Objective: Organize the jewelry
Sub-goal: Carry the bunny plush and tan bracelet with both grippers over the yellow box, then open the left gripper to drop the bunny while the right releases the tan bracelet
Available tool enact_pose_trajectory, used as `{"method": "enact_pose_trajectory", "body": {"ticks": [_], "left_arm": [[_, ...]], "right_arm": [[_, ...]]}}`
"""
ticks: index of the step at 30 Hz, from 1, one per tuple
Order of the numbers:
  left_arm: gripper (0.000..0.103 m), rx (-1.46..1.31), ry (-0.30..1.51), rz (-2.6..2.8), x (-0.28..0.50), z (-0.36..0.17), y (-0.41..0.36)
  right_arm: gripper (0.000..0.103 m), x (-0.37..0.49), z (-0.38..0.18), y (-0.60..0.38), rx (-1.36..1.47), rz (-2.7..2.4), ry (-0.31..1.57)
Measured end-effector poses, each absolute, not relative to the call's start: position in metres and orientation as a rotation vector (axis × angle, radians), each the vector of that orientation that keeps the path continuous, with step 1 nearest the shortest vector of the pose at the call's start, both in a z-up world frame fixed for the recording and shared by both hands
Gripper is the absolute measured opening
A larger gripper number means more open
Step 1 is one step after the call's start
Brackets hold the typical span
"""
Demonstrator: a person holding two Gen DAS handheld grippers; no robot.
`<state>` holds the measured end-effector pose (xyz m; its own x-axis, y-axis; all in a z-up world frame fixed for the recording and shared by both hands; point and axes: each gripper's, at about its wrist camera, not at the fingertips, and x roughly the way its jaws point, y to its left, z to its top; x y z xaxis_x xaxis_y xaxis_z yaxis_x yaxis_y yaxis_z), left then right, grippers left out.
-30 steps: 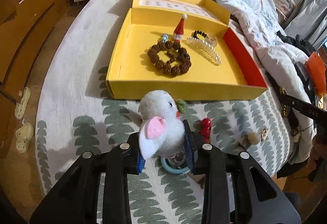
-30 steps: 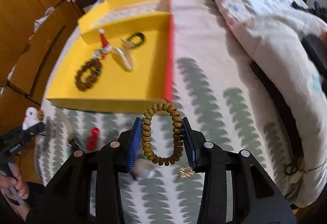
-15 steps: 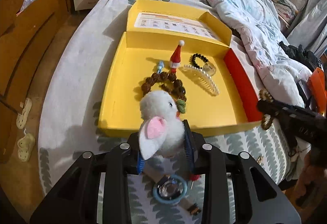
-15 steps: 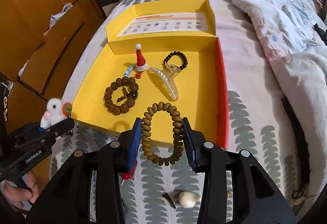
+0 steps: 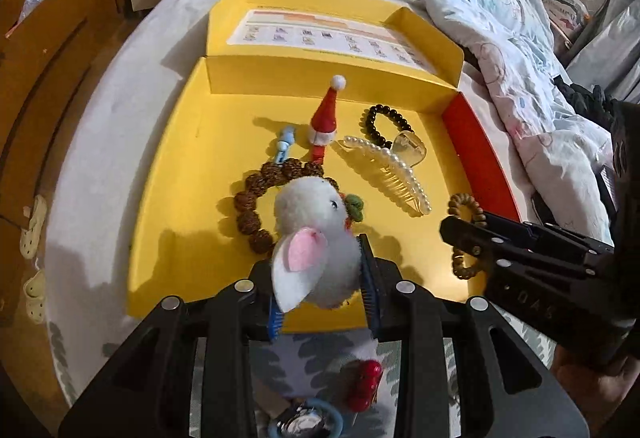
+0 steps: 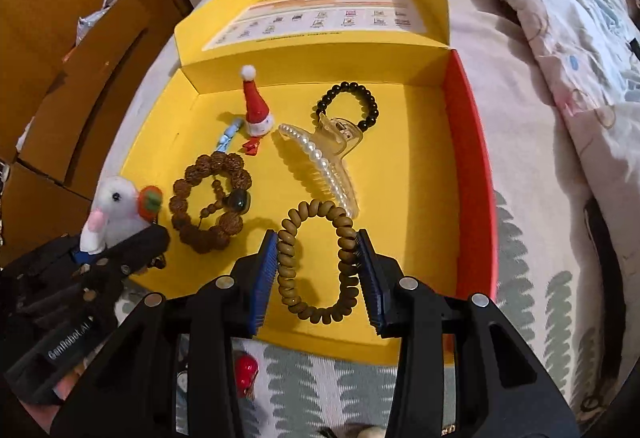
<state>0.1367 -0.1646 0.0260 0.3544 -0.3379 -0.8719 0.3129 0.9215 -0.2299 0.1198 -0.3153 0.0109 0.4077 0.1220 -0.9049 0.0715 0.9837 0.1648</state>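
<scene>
Two hand-held grippers are shown above an open yellow box (image 6: 400,166) that lies on a bed cover patterned with grey-green leaves (image 6: 520,238). The left gripper (image 5: 320,278) is clenched on a white plush rabbit charm (image 5: 316,238); the charm is squeezed between the blue pads and is held over the near part of the box floor, with its pink ear turned toward the camera. The right gripper (image 6: 316,274) is closed on a tan spiral hair tie (image 6: 316,262), which is pressed from both sides into a tall oval and is held above the near edge of the box.

Inside the box are laid a brown beaded bracelet (image 6: 212,198), a pearl hair claw (image 6: 320,162), a black bead bracelet (image 6: 352,102), a small red Santa-hat clip (image 6: 256,106) and a small blue clip (image 6: 228,134). The pearl hair claw overlaps the black bead bracelet; the Santa-hat clip is seen just beside the blue clip, near the far wall. The right inner wall of the box is red (image 6: 472,174). The lid (image 6: 320,18) is folded back and carries a printed sheet.

A red item (image 6: 245,374) is seen on the cover in front of the box. A rumpled quilt (image 6: 560,18) is seen on the right.
</scene>
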Motion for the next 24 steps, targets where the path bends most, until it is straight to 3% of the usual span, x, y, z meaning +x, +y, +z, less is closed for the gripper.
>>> {"method": "enact_pose_trajectory", "body": {"ticks": [24], "left_arm": [[0.031,-0.106,1.206,-0.515,0.175,-0.007,-0.191]], "right_arm": [[0.04,0.145,-0.018,-0.335,0.203,-0.048,1.198]]}}
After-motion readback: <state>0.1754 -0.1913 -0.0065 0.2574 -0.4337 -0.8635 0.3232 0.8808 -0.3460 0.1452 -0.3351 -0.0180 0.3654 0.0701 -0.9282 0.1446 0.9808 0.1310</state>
